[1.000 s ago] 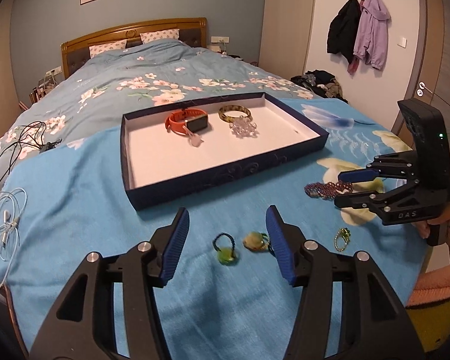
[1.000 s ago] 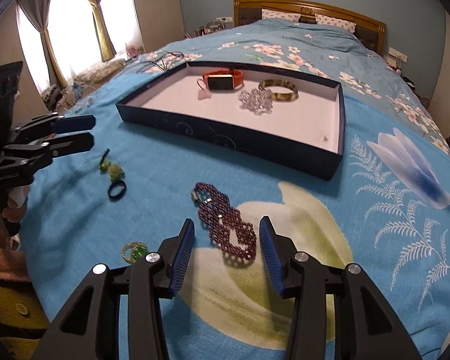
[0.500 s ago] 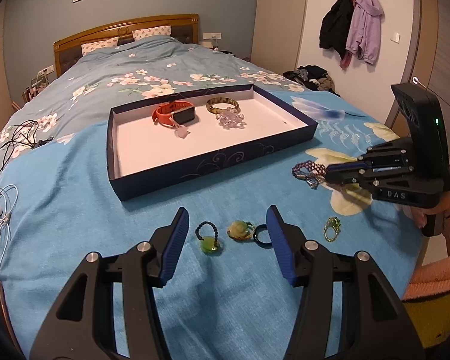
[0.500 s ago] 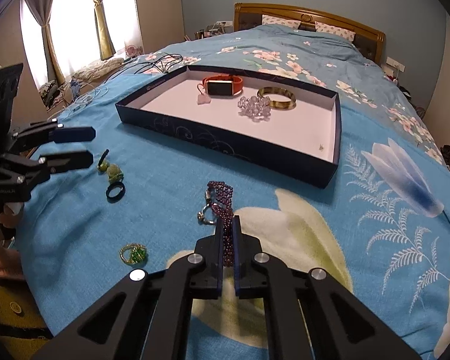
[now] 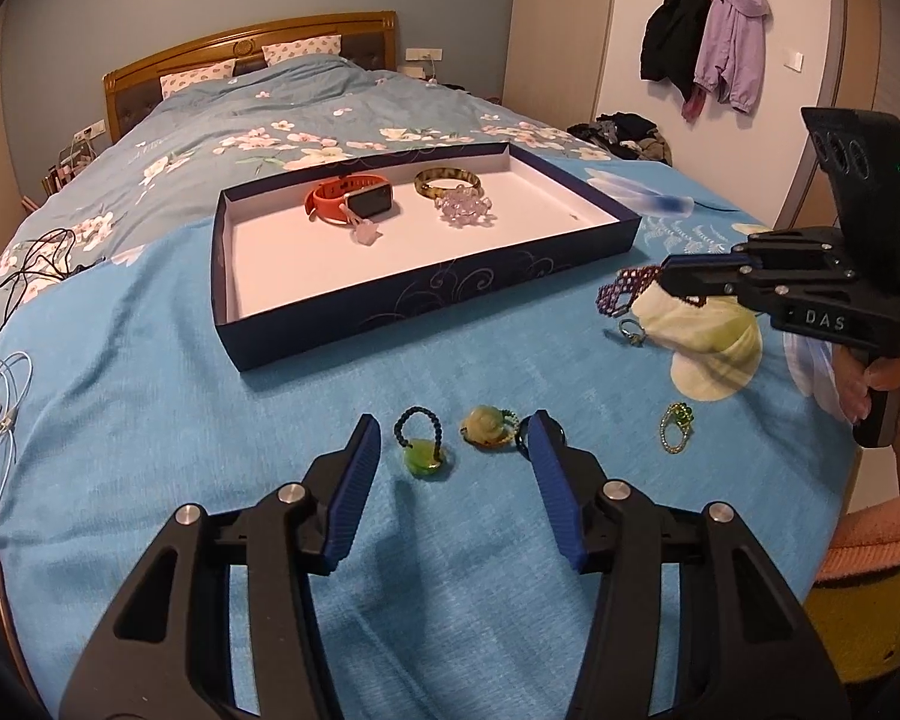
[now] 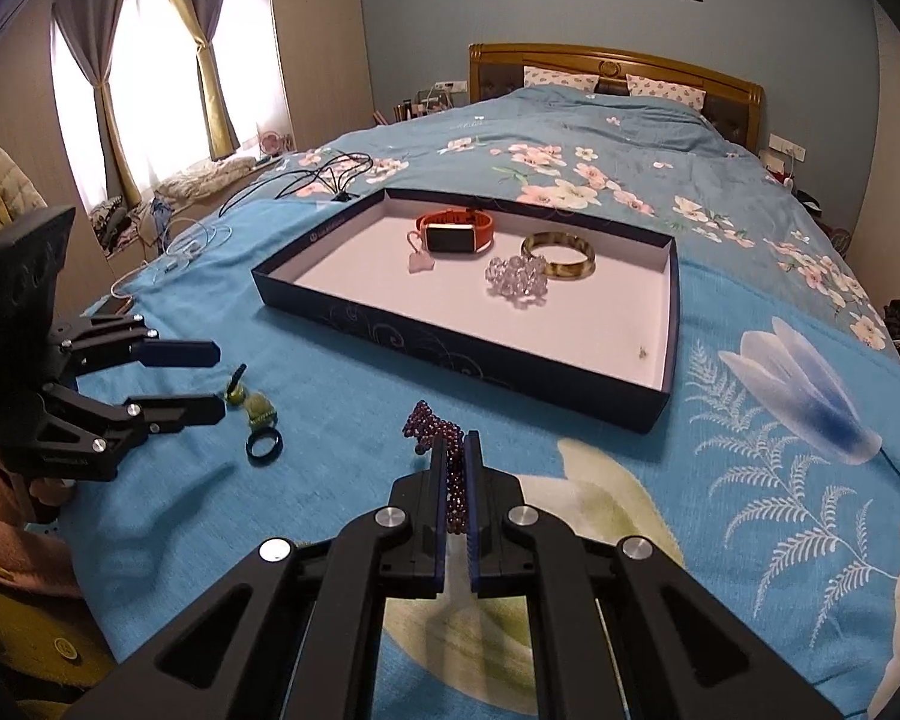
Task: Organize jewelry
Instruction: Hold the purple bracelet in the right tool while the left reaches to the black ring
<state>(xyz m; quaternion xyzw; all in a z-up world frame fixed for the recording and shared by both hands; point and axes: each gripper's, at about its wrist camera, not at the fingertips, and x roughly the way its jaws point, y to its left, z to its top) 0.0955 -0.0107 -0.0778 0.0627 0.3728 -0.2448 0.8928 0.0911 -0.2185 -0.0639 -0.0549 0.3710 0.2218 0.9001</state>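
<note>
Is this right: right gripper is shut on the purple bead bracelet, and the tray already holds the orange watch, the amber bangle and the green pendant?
Not quite. The tray holds the orange watch, the amber bangle and a clear crystal bracelet; the green pendant lies on the bedspread. The right wrist view shows the tray's contents, the left wrist view the pendant. The right gripper is indeed shut on the purple bead bracelet.

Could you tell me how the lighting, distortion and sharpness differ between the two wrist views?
Left wrist view: even indoor light, black fisheye corners, soft shadow under the blue-padded left gripper. Right wrist view: the curtained window is blown out white, straight edges bow, foreground sharp.
</note>
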